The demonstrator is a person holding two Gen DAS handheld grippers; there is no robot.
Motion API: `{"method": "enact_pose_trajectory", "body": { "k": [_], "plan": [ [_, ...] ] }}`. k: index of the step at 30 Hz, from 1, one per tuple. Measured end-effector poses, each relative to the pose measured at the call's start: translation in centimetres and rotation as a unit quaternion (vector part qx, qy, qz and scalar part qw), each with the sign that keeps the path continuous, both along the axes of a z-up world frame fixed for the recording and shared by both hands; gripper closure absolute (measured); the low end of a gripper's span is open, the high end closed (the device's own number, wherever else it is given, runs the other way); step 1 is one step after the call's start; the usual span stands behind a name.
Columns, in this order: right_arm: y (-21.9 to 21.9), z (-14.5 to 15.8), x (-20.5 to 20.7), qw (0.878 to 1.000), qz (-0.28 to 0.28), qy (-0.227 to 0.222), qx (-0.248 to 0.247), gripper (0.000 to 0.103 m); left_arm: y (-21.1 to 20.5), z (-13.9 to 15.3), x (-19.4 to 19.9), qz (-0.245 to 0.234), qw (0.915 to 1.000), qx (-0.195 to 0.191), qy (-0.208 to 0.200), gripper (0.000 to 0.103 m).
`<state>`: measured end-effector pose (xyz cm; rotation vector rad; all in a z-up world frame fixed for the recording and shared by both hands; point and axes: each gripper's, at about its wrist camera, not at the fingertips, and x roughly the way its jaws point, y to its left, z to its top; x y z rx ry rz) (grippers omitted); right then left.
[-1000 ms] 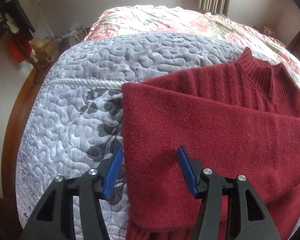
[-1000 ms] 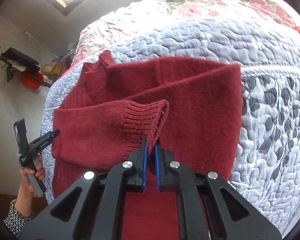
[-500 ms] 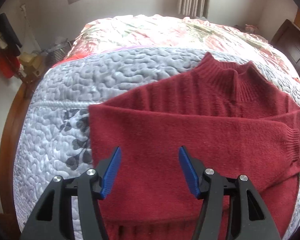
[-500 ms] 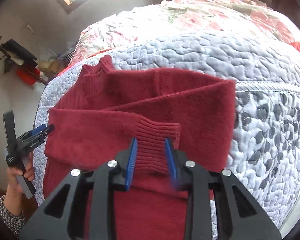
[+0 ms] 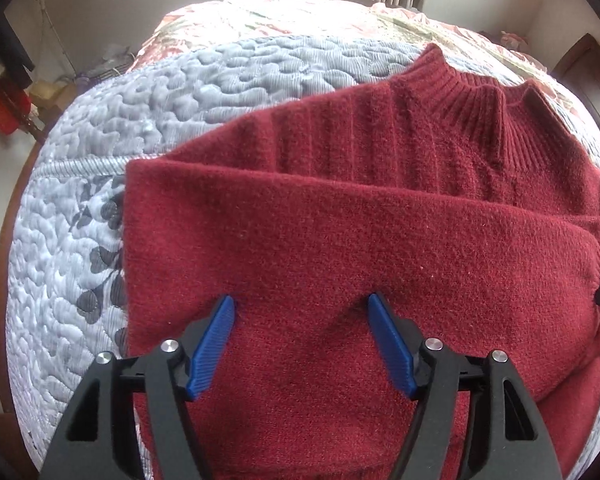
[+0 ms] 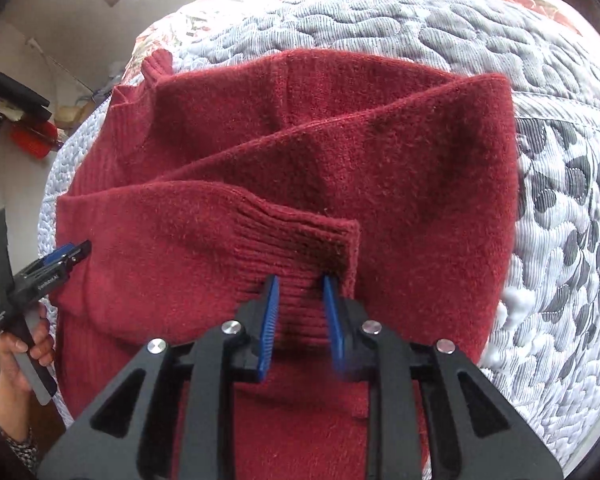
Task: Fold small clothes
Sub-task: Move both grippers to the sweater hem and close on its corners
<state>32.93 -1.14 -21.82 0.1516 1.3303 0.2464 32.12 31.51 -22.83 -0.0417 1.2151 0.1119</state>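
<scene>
Left wrist view: red sweater lies flat on the quilted bed, collar at the far end, hem toward the camera, so its long axis runs roughly along the line of the fingers. One sleeve is folded across the chest, running crosswise from the left edge to its cuff at far right. Left gripper sits over the lower body of the sweater, fingers spread wide, grasping nothing; the blue tips appear to press on or just above the knit, contact not resolvable. The sweater's left edge is just left of the left finger.

Right wrist view: right gripper is over the ribbed cuff of the folded sleeve. Fingers parted, released, straddling the cuff; the rib lies between them, not pinched. The sweater's folded right side edge lies to the right. The left gripper appears at far left, held by a hand at the opposite side edge.

Judgement: sleeve fold looks placed. Next fold probably turns on the hem-to-collar axis; both grippers sit at the hem end.
</scene>
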Motion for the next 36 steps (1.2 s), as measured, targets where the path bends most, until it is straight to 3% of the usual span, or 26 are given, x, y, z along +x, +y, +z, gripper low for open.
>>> {"method": "enact_pose_trajectory", "body": {
  "k": [4, 6, 8, 11, 16, 20, 24, 28, 30, 36],
  "plan": [
    [-0.3, 1.9, -0.8, 1.0, -0.006, -0.005, 0.015, 0.076, -0.4, 1.4, -0.5, 0.0, 0.9999, 0.015, 0.005, 0.034],
    [-1.0, 4.8, -2.8, 0.999, -0.011, -0.036, 0.026, 0.066, 0.1, 3.6, -2.1, -0.004, 0.9999, -0.001, -0.012, 0.033],
    [-2.0, 7.4, -6.4, 0.998, -0.008, -0.06, 0.021, 0.057, 0.8, 5.5, -4.9, -0.013, 0.9996, 0.002, -0.025, 0.023],
    [-3.4, 8.4, -11.4, 0.999, -0.001, -0.051, 0.01, 0.057, 2.5, 6.8, -10.2, -0.026, 0.9992, 0.016, -0.026, 0.021],
    [-4.9, 6.9, -20.6, 0.999, 0.008, 0.002, -0.033, 0.057, 4.9, 5.6, -18.9, -0.007, 0.9994, 0.022, 0.025, 0.021],
    [-5.4, 4.3, -26.8, 0.998, 0.002, 0.053, -0.028, 0.055, 5.5, 4.0, -25.6, 0.0, 0.9979, 0.031, 0.058, 0.021],
    [-6.3, 2.1, -31.4, 0.995, -0.016, 0.093, -0.025, 0.053, 5.9, 2.5, -29.7, 0.007, 0.9955, 0.034, 0.089, 0.021],
    [-6.9, 0.3, -34.2, 0.991, -0.029, 0.128, -0.001, 0.05, 6.5, 1.2, -32.5, 0.024, 0.9931, 0.025, 0.112, 0.021],
    [-6.8, 0.0, -34.8, 0.991, -0.027, 0.133, -0.009, 0.05, 6.8, 0.6, -33.9, 0.033, 0.9918, 0.002, 0.123, 0.021],
    [-6.1, -1.3, -35.7, 0.989, -0.026, 0.146, 0.016, 0.046, 5.6, -1.5, -35.5, 0.024, 0.9895, -0.022, 0.141, 0.021]
  ]
}}
